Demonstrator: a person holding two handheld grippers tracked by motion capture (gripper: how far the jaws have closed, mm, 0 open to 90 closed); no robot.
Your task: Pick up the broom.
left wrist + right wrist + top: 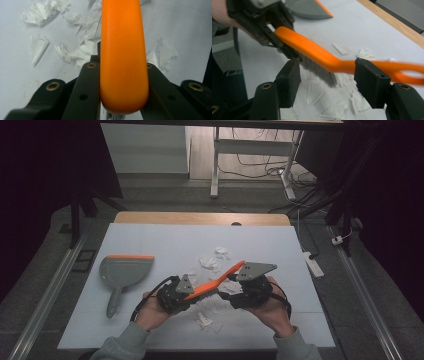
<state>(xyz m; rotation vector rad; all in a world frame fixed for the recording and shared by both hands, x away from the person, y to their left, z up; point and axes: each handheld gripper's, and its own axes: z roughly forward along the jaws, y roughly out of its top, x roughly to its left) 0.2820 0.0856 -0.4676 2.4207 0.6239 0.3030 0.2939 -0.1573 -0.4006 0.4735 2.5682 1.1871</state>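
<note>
An orange hand brush (220,279) with grey bristles hangs tilted above the white table cover (150,240), its looped handle end pointing up and right. My left gripper (184,292) is shut on the brush's thick head end (122,37), with a black jaw pressed on each side. In the right gripper view, that left gripper (283,42) holds the brush (317,55) at upper left. My right gripper (229,286) stands open, and the thin handle crosses the gap between its jaws (329,75) without touching the pads. Torn white paper scraps (212,262) lie under the brush.
A grey dustpan (125,270) with an orange lip lies at the left of the table, handle toward the person. It also shows at the top of the right gripper view (309,8). More scraps (40,45) are scattered around, some near the front edge (205,321). The wooden table edge (200,217) runs along the back.
</note>
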